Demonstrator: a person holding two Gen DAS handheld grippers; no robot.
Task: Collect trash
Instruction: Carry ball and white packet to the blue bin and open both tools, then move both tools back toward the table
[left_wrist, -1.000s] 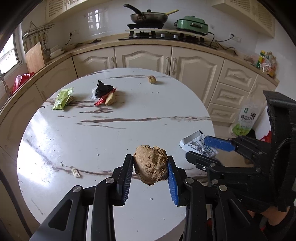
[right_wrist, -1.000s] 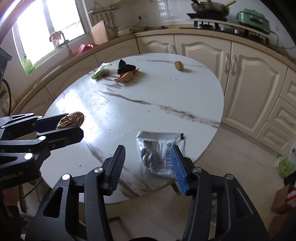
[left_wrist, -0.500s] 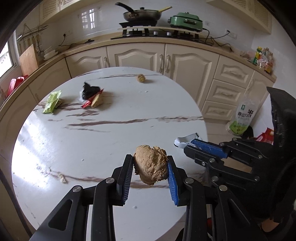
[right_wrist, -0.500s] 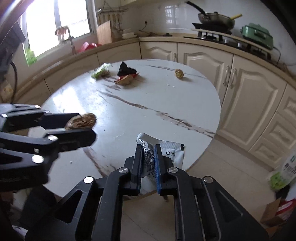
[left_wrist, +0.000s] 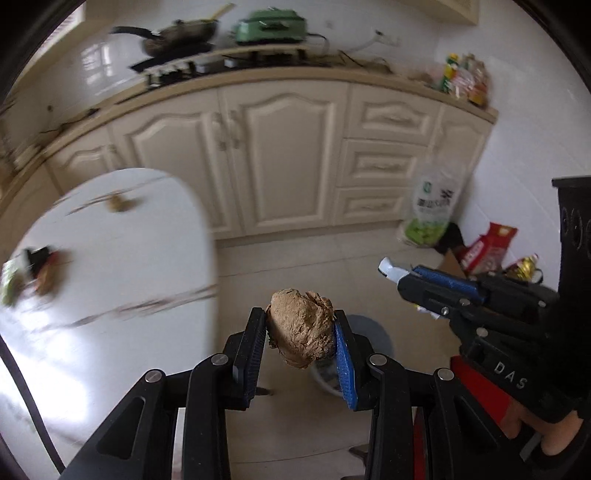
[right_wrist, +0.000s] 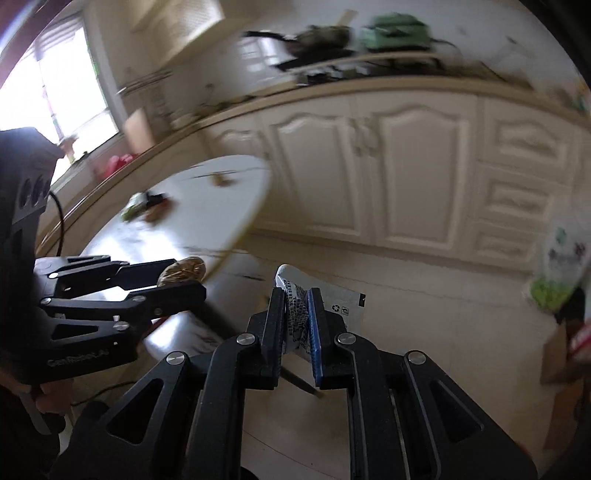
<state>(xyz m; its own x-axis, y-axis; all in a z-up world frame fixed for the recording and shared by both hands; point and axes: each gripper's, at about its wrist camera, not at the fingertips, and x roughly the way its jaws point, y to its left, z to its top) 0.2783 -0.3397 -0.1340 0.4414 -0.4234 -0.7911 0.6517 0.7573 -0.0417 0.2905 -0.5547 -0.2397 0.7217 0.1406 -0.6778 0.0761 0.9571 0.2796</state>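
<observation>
The left tongs grip a brown crumpled lump between the two pads, and the lump sticks out above the tips. It hangs over the tiled floor, just beside the edge of the white round counter. Under the lump, partly hidden by it, a grey bin stands on the floor.

The right tongs are closed on a white wrapper with black print. Their jaws have just been closing, and the wrapper is pressed flat between them. One corner of the wrapper stands up above the tips and another part spreads out to the right side. The wrapper is also off the counter, over the floor.

On the counter some trash remains at the far side: a green packet, a black and red piece near it, and a small brown ball apart from them. These are blurred.

Behind stand cream cabinets. A large bag with green print leans at the wall.
</observation>
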